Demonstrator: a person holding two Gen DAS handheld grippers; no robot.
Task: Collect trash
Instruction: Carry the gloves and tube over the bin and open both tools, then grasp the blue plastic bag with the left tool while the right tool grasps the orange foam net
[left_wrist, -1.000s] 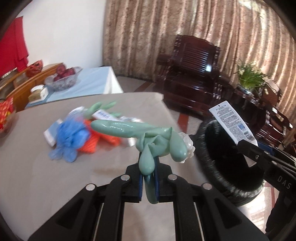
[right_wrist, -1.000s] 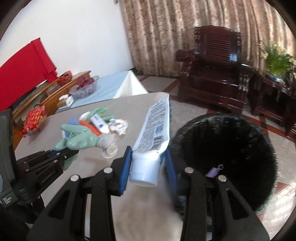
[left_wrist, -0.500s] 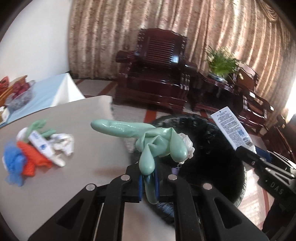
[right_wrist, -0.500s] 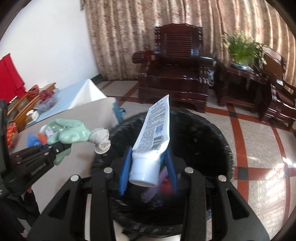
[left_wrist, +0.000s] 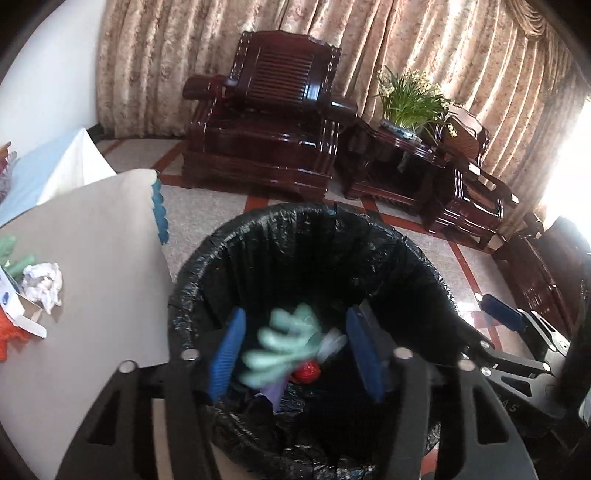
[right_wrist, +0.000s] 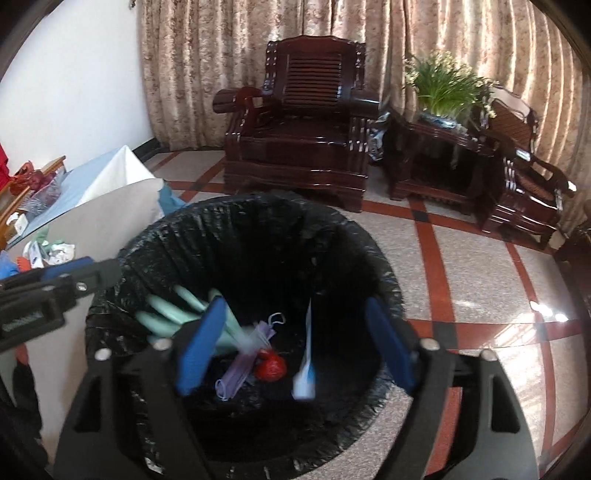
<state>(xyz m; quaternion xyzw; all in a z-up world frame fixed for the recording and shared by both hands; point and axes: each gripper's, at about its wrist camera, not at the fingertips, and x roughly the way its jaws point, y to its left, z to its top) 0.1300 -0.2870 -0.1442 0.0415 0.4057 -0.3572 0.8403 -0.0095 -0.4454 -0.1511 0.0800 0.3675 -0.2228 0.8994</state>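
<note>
Both grippers hang over the black trash bin (right_wrist: 236, 221), and their jaws are opening: the left gripper (left_wrist: 295, 354) lets the green glove (left_wrist: 284, 343) drop, and the right gripper (right_wrist: 295, 347) lets the white tube (right_wrist: 304, 369) fall inside. To do it well, keep both over the middle of the bin until the things land. The rim is close all around, so lift straight up before going back to the surface (left_wrist: 92, 258) for the paper ball (left_wrist: 42, 284).

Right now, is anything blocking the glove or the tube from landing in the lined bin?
Nothing visible. Both tools' jaws are opening over the bin. The green glove and white tube are already below the rim, clear of the left tool and right tool.
</note>
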